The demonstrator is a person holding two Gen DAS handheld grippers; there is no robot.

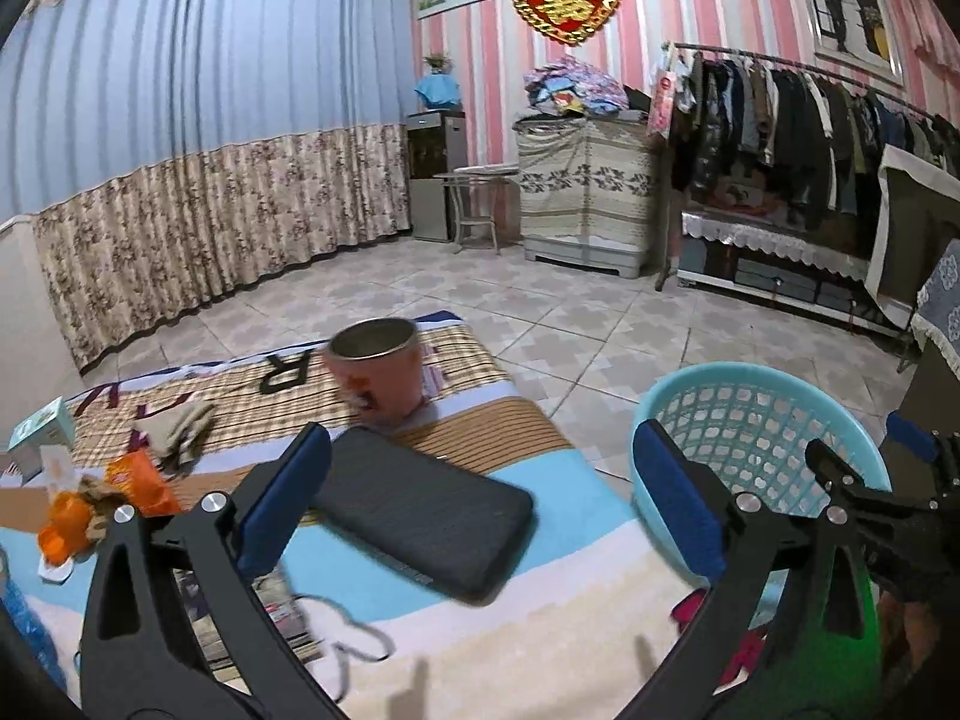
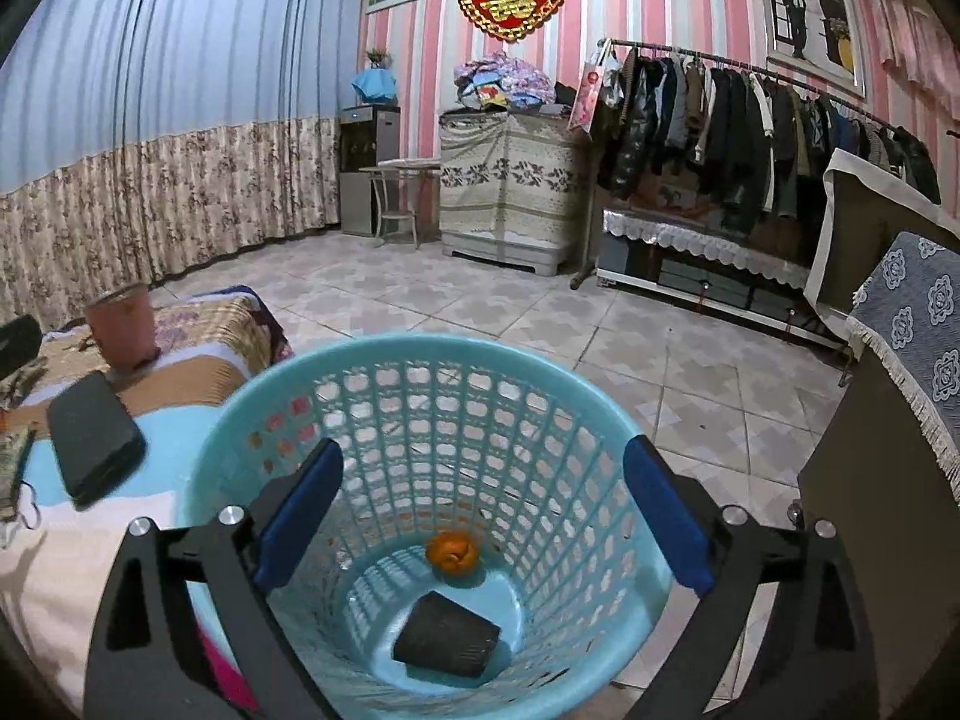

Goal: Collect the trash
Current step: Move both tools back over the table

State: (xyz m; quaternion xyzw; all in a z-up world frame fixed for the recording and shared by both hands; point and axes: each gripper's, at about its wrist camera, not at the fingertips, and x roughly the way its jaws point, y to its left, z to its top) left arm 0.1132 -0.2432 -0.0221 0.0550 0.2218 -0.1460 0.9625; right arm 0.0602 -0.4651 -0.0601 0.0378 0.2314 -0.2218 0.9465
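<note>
My right gripper hangs open over the light blue mesh basket, with nothing between its blue pads. On the basket's bottom lie an orange peel-like scrap and a black ribbed piece. My left gripper stands open above the bed, empty, over a flat black case. To its left lie an orange wrapper and orange peel. A pink cup stands upright further back on the bed. The basket sits on the floor at the bed's right edge.
The bed carries a striped blanket, a crumpled brown cloth and a small white box. Tiled floor stretches beyond. A clothes rack and a covered cabinet line the far wall; a cloth-draped piece of furniture stands close at the right.
</note>
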